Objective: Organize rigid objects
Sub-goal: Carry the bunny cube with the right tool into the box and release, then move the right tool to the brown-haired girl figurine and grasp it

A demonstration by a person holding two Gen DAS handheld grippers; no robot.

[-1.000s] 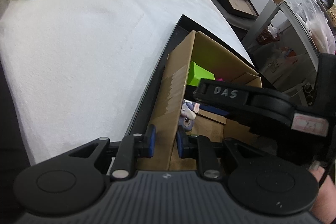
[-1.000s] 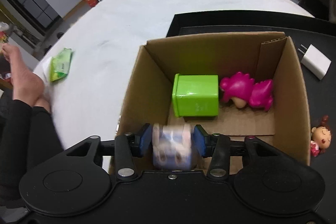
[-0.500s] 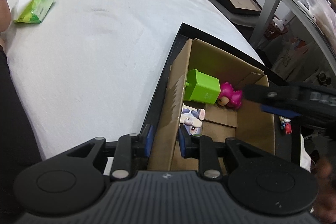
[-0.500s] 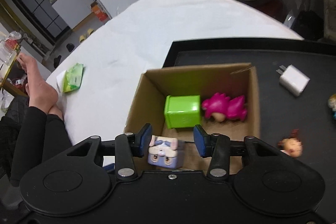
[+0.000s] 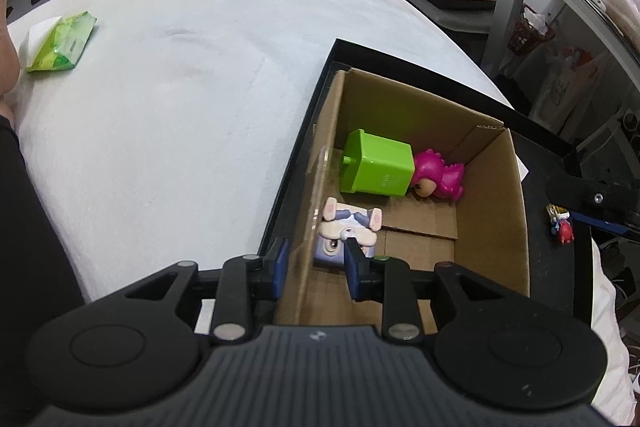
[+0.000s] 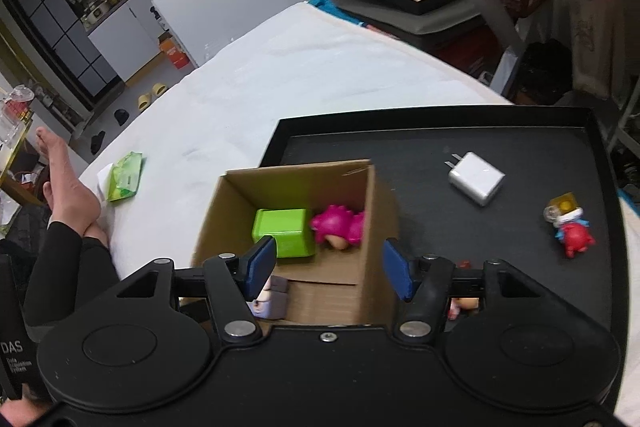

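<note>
**A:** The left tool (image 5: 314, 269) is pinching the near left wall of the cardboard box (image 5: 496, 195), one pad outside and one inside, steadying it. The right tool (image 6: 328, 265) is hanging wide open above the box, gripping nothing.

**B:** So where is the sorting standing?

**A:** Three toys are lying inside: a lilac block figure (image 5: 346, 229) against the near wall, a green cube (image 5: 378, 169) and a magenta dinosaur (image 5: 440, 177) touching it at the far end. By my reading, a drop is just finished and the next pick is pending.

**B:** What is waiting?

**A:** On the black tray (image 6: 520, 131), a white charger (image 6: 476, 177) and a red-and-yellow figurine (image 6: 570, 227) are sitting well apart from the box; another small figure is peeking out behind the right tool, mostly hidden. The next move is probably calling for the right tool to swing right and close on one of them.

**B:** And the setting?

**A:** The tray is resting on a bed with a white cover (image 5: 180, 87), a green tissue pack (image 5: 60, 45) lying near its far edge. Framed boards, a shelf unit and slippers on the floor are showing beyond.
</note>
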